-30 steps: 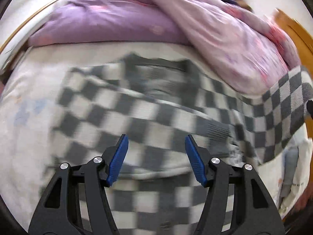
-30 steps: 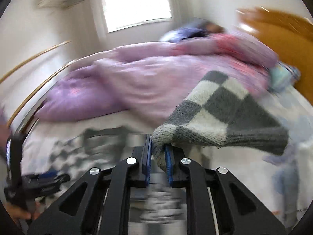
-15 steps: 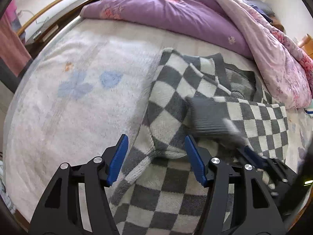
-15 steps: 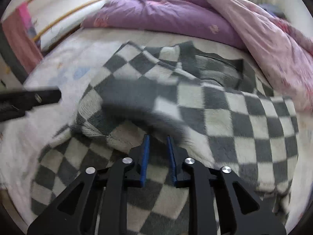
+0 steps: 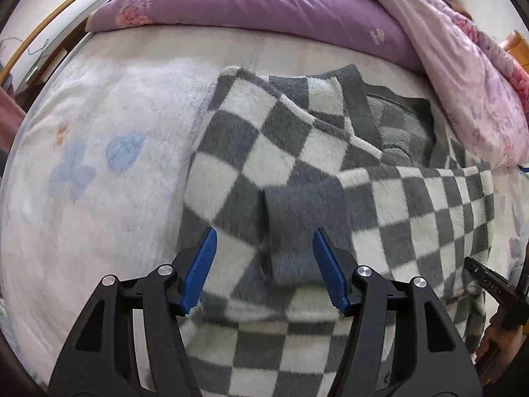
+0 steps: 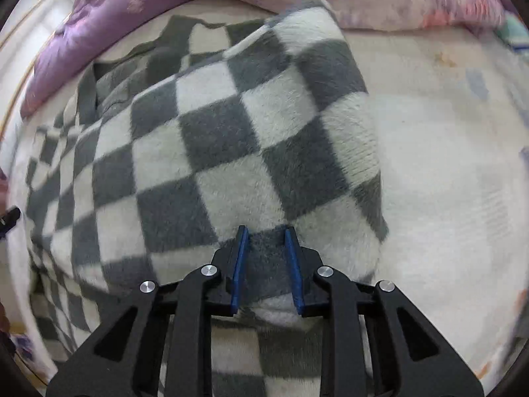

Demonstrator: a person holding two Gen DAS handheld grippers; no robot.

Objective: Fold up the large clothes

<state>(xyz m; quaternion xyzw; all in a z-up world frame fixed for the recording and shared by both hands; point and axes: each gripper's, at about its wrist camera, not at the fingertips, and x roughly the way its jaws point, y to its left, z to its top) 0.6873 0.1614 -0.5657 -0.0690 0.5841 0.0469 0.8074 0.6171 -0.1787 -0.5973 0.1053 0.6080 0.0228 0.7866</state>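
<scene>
light: soft, even daylight | shadows: faint | blur: edges smeared (right view worst) | distortion: strong fisheye

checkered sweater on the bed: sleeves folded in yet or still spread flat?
Partly folded. The checkered sweater has both sleeves laid across its body, one cuff over the middle. Its hem is not folded up.

The left gripper (image 5: 264, 266) is a black plastic claw with triangular cut-outs, silver round screws near its knuckles and flat blue pads (image 5: 200, 269) lining both fingers. The right gripper (image 6: 266, 268) shares that build, its ridged blue pads (image 6: 239, 269) narrower-set.
</scene>
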